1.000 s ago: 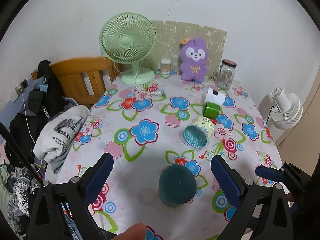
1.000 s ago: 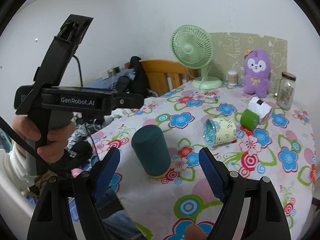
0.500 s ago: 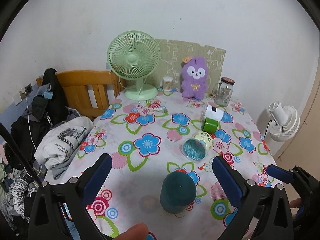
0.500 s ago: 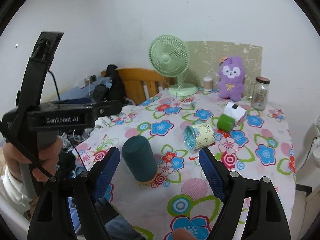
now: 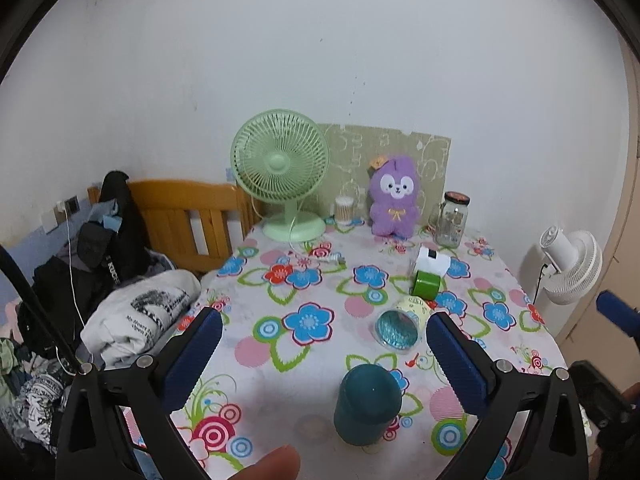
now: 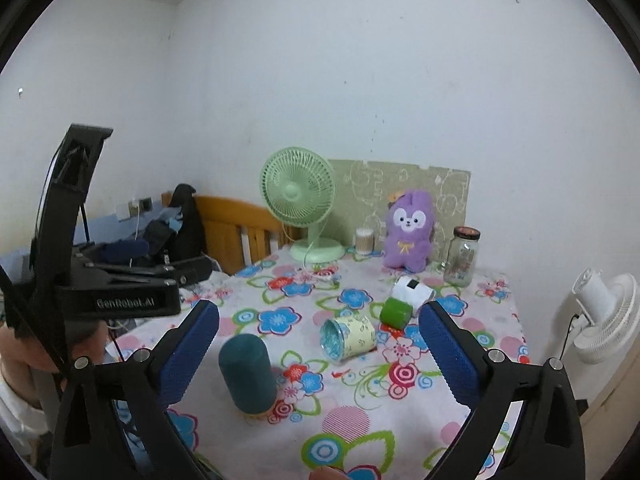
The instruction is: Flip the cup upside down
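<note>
Two grippers, left gripper [image 5: 322,350] and right gripper [image 6: 320,342], spread wide, empty; matte teal cylindrical cup [image 5: 367,404] inverted.

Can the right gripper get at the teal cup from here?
Probably yes. The right gripper is open and empty, and the teal cup stands upside down just ahead, slightly left of centre, with nothing between them on the tablecloth.

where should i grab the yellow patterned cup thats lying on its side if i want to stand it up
Grip the yellow patterned cup across its round side wall, about mid-length, coming down from above with the fingers either side. It lies on its side, open mouth toward the camera and the dark teal cup, base toward the green cup. The right gripper, open and empty, looks better lined up for this.
</note>
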The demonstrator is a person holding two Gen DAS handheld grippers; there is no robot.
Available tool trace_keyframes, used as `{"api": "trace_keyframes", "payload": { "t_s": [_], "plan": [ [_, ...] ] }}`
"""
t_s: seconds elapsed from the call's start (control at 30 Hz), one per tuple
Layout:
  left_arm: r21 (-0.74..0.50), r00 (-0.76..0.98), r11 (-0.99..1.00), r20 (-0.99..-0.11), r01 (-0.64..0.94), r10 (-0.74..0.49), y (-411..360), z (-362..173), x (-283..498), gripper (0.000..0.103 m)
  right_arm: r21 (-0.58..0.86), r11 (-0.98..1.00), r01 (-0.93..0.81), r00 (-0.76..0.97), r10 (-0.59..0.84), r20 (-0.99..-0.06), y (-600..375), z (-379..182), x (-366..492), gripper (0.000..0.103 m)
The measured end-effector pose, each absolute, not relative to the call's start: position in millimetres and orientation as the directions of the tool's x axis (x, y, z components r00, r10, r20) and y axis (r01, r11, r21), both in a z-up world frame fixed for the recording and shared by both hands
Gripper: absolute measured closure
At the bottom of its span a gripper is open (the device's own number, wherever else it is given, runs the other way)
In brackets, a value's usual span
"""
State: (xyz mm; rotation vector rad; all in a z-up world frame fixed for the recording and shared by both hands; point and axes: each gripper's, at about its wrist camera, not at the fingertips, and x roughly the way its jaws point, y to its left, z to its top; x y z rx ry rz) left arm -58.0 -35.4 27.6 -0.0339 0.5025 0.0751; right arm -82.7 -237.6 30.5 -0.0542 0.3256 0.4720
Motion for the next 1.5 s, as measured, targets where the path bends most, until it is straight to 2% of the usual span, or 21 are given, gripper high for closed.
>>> {"api": "trace_keyframes", "payload": {
  "t_s": [0.43, 1.5],
  "plan": [
    [-0.039, 0.921, 0.997, -0.388, -0.06, 0.04, -34.1, 38.7, -75.7, 0.0, 0.071, 0.893, -0.445, 0.838, 0.443, -0.318, -233.6, 37.5, -84.5, 0.0],
    [-0.036, 0.932, 0.998, -0.361, -0.058, 0.042, -32.0, 41.2, -72.4, 0.0, 0.095, 0.894, -0.439, 0.833, 0.444, -0.33, -235.0, 37.5, -73.5, 0.0]
  ]
}}
